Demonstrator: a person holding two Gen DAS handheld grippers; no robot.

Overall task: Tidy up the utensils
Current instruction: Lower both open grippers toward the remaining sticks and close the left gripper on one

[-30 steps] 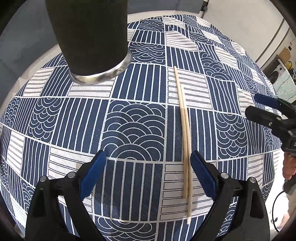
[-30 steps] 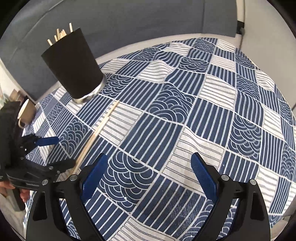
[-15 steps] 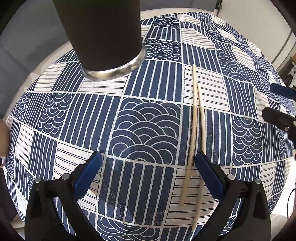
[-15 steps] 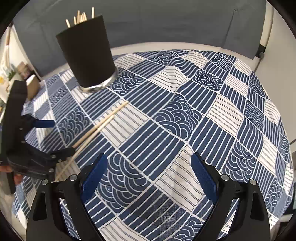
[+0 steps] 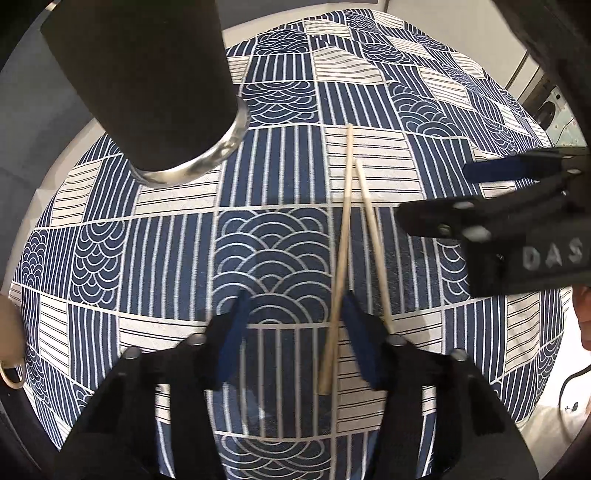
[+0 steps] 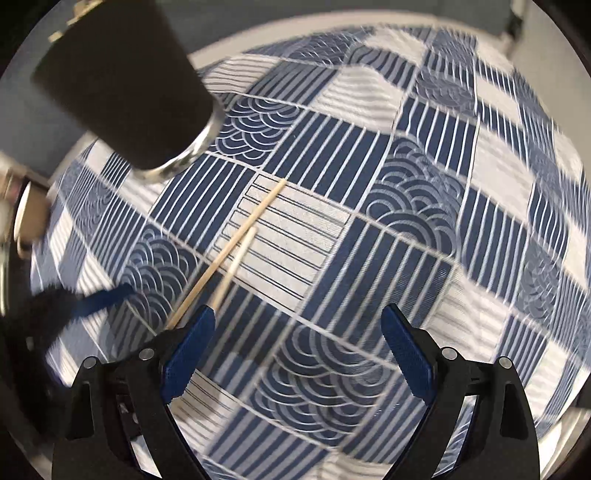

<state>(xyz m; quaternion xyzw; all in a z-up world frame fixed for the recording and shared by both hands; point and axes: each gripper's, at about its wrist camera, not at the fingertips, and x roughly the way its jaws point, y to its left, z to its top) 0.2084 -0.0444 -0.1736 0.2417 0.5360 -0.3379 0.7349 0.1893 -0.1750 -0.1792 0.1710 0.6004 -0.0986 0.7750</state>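
While the left gripper [image 5: 293, 332] has its blue pads partly apart around one pale wooden chopstick [image 5: 338, 266], the second chopstick [image 5: 369, 221] lies just outside, on the blue-and-white patterned tablecloth [image 5: 273, 177]. The step looks like the pickup: next the pads must close on the stick. The right gripper [image 6: 297, 356] is wide apart and holds nothing. Farther stands the black cylindrical holder [image 5: 147, 81].

blue patterned tablecloth [image 5: 280, 177], grey wall behind [image 5: 22, 92], white table edge [image 6: 332, 18]
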